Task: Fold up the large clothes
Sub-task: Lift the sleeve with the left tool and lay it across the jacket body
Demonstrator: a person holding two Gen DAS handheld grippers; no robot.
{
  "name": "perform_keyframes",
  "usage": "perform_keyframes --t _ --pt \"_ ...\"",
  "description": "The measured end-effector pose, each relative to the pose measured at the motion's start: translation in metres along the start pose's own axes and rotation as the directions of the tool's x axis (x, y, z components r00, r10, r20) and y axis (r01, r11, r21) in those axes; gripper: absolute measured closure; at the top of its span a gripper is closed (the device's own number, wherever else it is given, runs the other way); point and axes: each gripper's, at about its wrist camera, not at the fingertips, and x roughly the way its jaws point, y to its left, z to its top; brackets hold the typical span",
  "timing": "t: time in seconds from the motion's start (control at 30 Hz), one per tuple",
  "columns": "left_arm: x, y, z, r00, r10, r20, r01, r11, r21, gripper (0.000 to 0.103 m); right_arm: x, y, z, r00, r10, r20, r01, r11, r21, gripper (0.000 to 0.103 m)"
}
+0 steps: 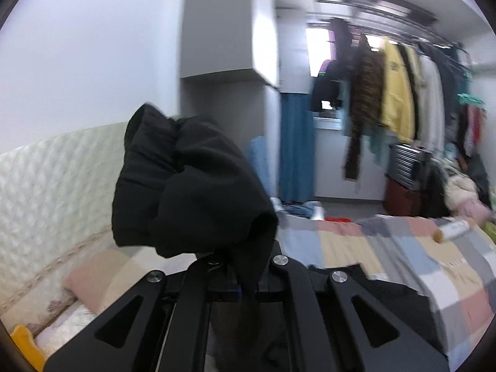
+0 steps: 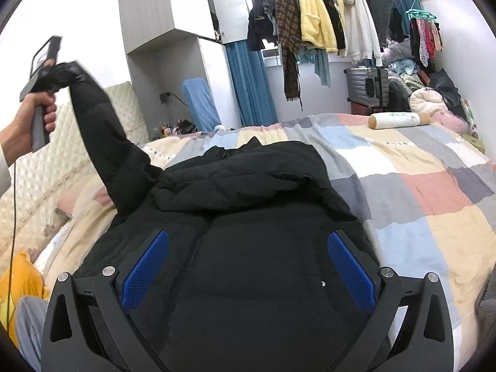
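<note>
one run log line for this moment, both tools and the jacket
left tool: shut on black jacket sleeve, raised | right tool: open over jacket body | jacket: on patchwork bed cover, unfolded

The jacket (image 2: pixel 248 217) lies on the bed (image 2: pixel 418 186), its sleeve (image 2: pixel 102 130) raised up to the left, where the left gripper (image 2: pixel 59 71) clamps its end. The right gripper (image 2: pixel 248 263) hangs spread above the jacket's body. A bolster (image 2: pixel 400 121) lies on the bed's far right. Behind it hangs a clothes rail (image 2: pixel 325 15); the headboard (image 2: pixel 46 155), seemingly, runs along the left.
</note>
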Motion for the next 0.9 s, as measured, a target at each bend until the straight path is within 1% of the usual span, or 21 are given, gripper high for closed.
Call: perform_keyframes --t 0.1,0.23,0.3,0.33,0.4,0.43,0.53,0.6,0.67,0.73,0.8,0.9 --pt "0.001 -0.05 -0.008 0.998 -0.065 -0.006 0.065 0.997 0.043 0.099 -0.003 -0.009 -0.001 1.0 -0.017 -0.003 0.017 1.0 0.013 0.0" --pt "0.007 -0.104 -0.028 0.987 -0.157 -0.036 0.158 0.987 0.034 0.099 -0.005 -0.024 -0.003 0.999 -0.031 -0.011 0.032 0.998 0.048 0.0" --pt "0.009 -0.128 -0.038 0.982 -0.183 -0.045 0.185 0.982 0.05 0.098 -0.006 -0.03 -0.002 1.0 -0.029 -0.012 0.03 0.997 0.07 0.0" --pt "0.013 -0.145 -0.047 0.979 -0.197 -0.053 0.2 0.977 0.074 0.098 -0.006 -0.034 -0.002 1.0 -0.027 -0.01 0.028 0.996 0.083 0.0" --pt "0.017 -0.171 -0.061 0.976 -0.21 -0.067 0.216 0.97 0.113 0.098 -0.005 -0.039 -0.001 0.999 -0.032 -0.013 0.034 0.994 0.106 0.0" --pt "0.021 -0.188 -0.072 0.972 -0.22 -0.081 0.229 0.963 0.144 0.098 -0.004 -0.042 -0.002 0.999 -0.038 -0.017 0.039 0.992 0.116 0.0" --pt "0.028 -0.223 -0.104 0.96 -0.251 -0.123 0.272 0.939 0.211 0.097 0.001 -0.05 -0.004 0.998 -0.047 -0.031 0.05 0.99 0.134 0.0" --pt "0.032 -0.238 -0.125 0.949 -0.273 -0.155 0.302 0.929 0.214 0.097 0.005 -0.055 -0.006 0.998 -0.044 -0.043 0.05 0.987 0.15 0.0" --pt "0.041 -0.256 -0.148 0.932 -0.293 -0.211 0.335 0.921 0.199 0.097 0.008 -0.059 -0.007 0.998 -0.041 -0.049 0.049 0.986 0.161 0.0" --pt "0.05 -0.273 -0.171 0.923 -0.293 -0.248 0.348 0.911 0.222 0.097 0.013 -0.062 -0.008 0.998 -0.039 -0.058 0.048 0.984 0.17 0.0" --pt "0.057 -0.286 -0.189 0.919 -0.288 -0.27 0.354 0.903 0.244 0.097 0.016 -0.065 -0.009 0.997 -0.037 -0.065 0.048 0.983 0.176 0.0" --pt "0.071 -0.298 -0.211 0.9 -0.294 -0.321 0.377 0.896 0.234 0.097 0.022 -0.069 -0.011 0.996 -0.033 -0.083 0.048 0.981 0.187 0.0"
